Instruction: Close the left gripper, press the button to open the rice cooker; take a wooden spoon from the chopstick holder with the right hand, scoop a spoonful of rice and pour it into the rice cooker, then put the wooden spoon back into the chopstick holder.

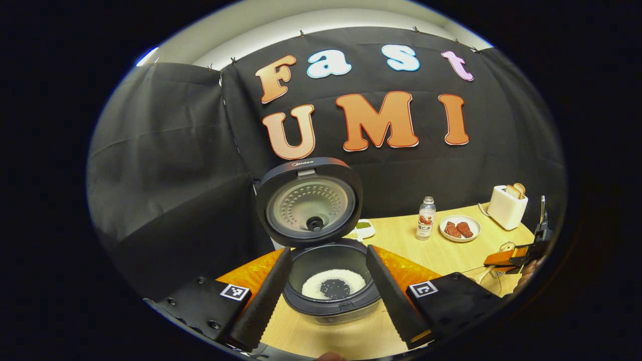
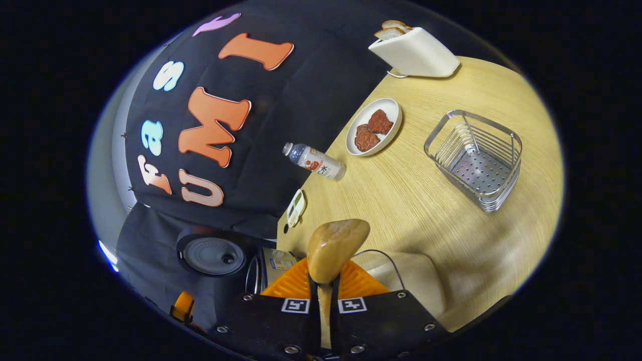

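The rice cooker (image 1: 331,296) stands with its lid (image 1: 308,200) up, and white rice rings the bottom of its dark pot (image 1: 333,286). My left gripper (image 1: 326,301) is open just in front of it, with fingers (image 1: 263,296) spread wide and nothing between them. My right gripper (image 2: 324,293) is shut on the wooden spoon's handle, rolled to one side. The spoon bowl (image 2: 336,245) sticks out ahead, showing smooth wood. The wire chopstick holder (image 2: 474,160) stands on the table beyond it. The right gripper (image 1: 526,253) also shows at the far right of the left gripper view.
An orange mat (image 1: 251,273) lies under the cooker. A bottle (image 1: 426,218), a plate of meat (image 1: 460,228), a toaster with bread (image 1: 506,206) and a small dish (image 1: 363,228) stand toward the back. A beige container (image 2: 411,281) sits under my right gripper.
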